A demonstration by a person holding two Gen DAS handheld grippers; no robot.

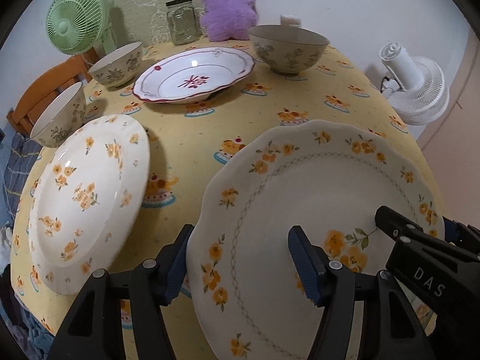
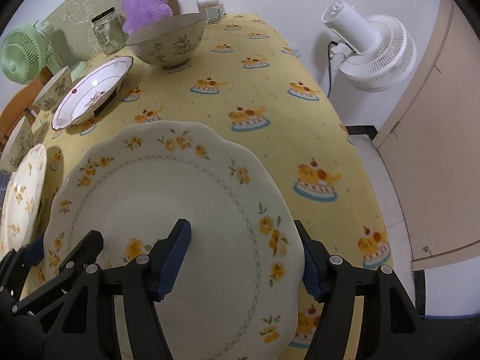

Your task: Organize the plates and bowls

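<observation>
A large scalloped plate with yellow flowers lies at the table's near edge. My left gripper is open and straddles its left rim, one finger outside, one over the plate. My right gripper is open and straddles its right rim the same way. A round yellow-flower plate lies to the left. A white plate with red trim sits farther back. A large floral bowl stands at the back, and two smaller floral bowls stand on the left.
A yellow tablecloth covers the table. A glass jar, purple plush and green fan stand along the back. A white fan stands off the right side. A wooden chair is at the left.
</observation>
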